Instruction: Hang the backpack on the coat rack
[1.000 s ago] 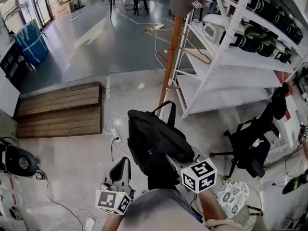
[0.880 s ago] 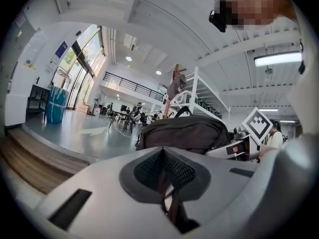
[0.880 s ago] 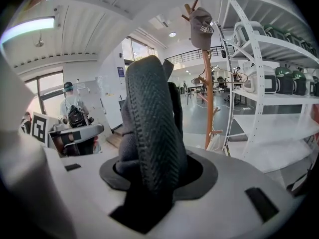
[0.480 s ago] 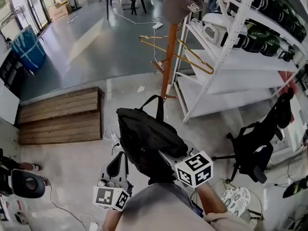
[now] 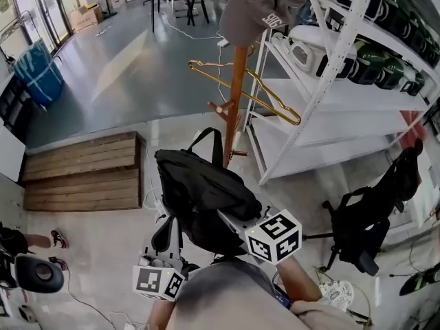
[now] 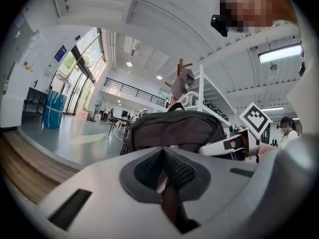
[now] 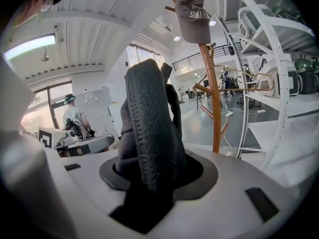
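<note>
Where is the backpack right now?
In the head view the black backpack sits at lower centre, held by the left gripper and right gripper, just short of the wooden coat rack.
</note>
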### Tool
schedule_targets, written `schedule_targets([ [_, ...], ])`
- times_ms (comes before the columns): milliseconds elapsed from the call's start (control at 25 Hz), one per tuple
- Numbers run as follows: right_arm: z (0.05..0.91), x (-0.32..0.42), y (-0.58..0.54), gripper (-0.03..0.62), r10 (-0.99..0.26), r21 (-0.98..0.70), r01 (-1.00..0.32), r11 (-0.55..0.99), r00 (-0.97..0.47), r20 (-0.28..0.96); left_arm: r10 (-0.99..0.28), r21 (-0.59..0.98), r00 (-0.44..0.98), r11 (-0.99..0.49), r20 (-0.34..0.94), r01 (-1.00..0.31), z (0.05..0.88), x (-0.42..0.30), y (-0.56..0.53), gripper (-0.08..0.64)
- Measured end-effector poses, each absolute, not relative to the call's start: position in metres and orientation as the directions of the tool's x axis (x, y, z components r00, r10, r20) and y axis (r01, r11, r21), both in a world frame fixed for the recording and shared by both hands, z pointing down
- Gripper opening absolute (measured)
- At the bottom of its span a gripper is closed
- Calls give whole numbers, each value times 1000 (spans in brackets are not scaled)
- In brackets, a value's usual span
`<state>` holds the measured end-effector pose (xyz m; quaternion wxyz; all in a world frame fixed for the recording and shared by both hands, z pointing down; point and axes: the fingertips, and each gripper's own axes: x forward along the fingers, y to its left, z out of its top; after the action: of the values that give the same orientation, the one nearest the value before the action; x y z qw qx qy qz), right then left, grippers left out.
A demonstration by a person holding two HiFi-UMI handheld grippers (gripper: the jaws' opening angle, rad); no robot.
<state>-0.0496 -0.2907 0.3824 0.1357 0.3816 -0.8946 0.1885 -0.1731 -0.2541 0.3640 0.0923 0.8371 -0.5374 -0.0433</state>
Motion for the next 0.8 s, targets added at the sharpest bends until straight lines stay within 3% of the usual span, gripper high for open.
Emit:
schedule_targets([
  [800,384,-31,-364,196,-627,-294,-740,605,-670,397,-895,233,440,-415,70,-880,375,-157,-299,7],
])
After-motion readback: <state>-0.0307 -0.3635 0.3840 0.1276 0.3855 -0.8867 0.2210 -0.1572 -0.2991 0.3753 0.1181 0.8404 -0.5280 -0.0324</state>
